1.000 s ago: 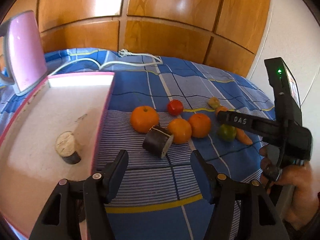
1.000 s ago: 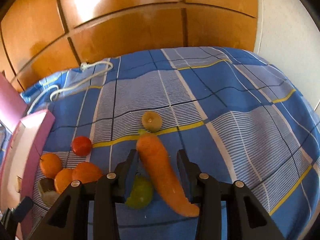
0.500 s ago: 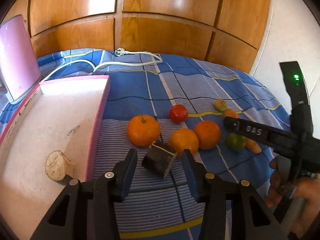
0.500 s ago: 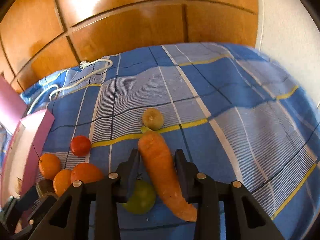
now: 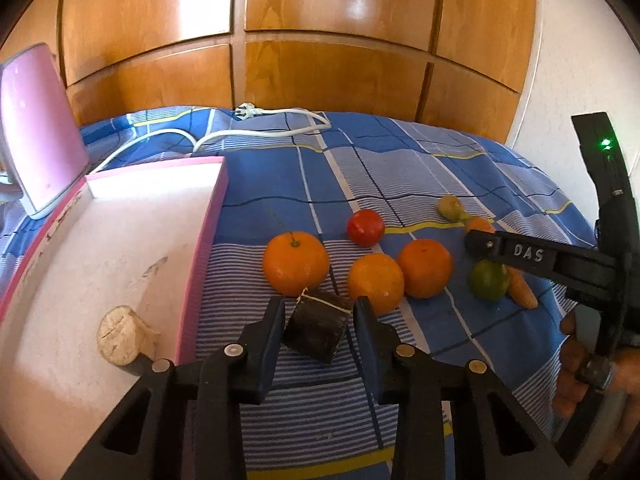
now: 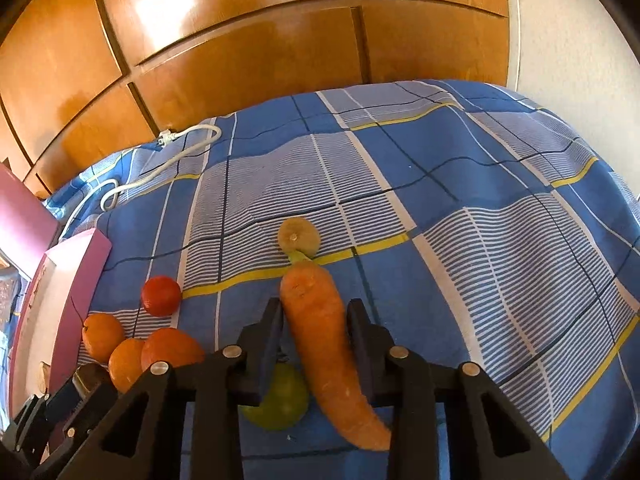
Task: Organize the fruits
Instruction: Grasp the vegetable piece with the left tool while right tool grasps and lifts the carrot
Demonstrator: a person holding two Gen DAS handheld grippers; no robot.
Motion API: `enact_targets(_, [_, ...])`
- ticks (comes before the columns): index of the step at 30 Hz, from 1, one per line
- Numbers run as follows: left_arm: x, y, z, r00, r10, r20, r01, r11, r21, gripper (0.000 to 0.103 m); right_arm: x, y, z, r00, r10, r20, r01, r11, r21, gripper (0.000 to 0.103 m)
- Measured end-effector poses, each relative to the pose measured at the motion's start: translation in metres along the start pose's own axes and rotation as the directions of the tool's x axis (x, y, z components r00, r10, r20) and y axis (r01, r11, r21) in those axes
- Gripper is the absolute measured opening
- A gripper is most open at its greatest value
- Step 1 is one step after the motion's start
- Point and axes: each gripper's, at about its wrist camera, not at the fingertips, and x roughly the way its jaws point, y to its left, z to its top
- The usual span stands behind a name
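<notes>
My left gripper (image 5: 318,316) has its jaws around a dark cut eggplant piece (image 5: 318,330) lying on the blue checked cloth, both pads at its sides. Behind it lie three oranges (image 5: 295,262) and a red tomato (image 5: 365,227). My right gripper (image 6: 316,320) has its jaws closed against an orange carrot (image 6: 324,344) on the cloth; a green lime (image 6: 280,400) sits under the left finger. A small yellowish fruit (image 6: 299,235) lies just beyond the carrot. A pink-rimmed white tray (image 5: 200,240) at left holds another cut eggplant piece (image 5: 120,338).
A white power cable (image 5: 256,128) lies at the back of the cloth. A pink upright panel (image 5: 38,128) stands behind the tray. Wooden wardrobe doors (image 5: 320,40) back the bed, with a white wall (image 5: 580,60) at right.
My left gripper moved forward and narrowed around the eggplant piece. My right gripper narrowed onto the carrot and moved slightly closer to it.
</notes>
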Motion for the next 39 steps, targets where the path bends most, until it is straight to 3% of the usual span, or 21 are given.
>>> enact_targets(11, [-0.024, 0.006, -0.004, 0.998, 0.021, 0.063, -0.018, 0.999, -0.046, 0.035, -0.023, -0.008, 0.000, 0.994, 0.014, 0.106, -0.019, 0.999, 0.048, 0.031])
enact_targets(22, [-0.046, 0.019, -0.003, 0.989, 0.063, 0.131, -0.048, 0.993, -0.112, 0.035, -0.052, 0.021, -0.006, 0.978, 0.075, 0.193, -0.069, 0.997, -0.039, 0.031])
enact_targets(31, [-0.058, 0.031, -0.005, 0.981, 0.109, 0.159, -0.079, 0.980, -0.181, 0.036, -0.063, 0.057, -0.020, 0.968, 0.162, 0.193, -0.129, 0.977, -0.171, 0.031])
enact_targets(39, [-0.066, 0.051, -0.008, 0.969, 0.182, 0.167, -0.129, 0.950, -0.286, 0.035, -0.065, 0.090, -0.033, 0.959, 0.239, 0.154, -0.189, 0.941, -0.282, 0.030])
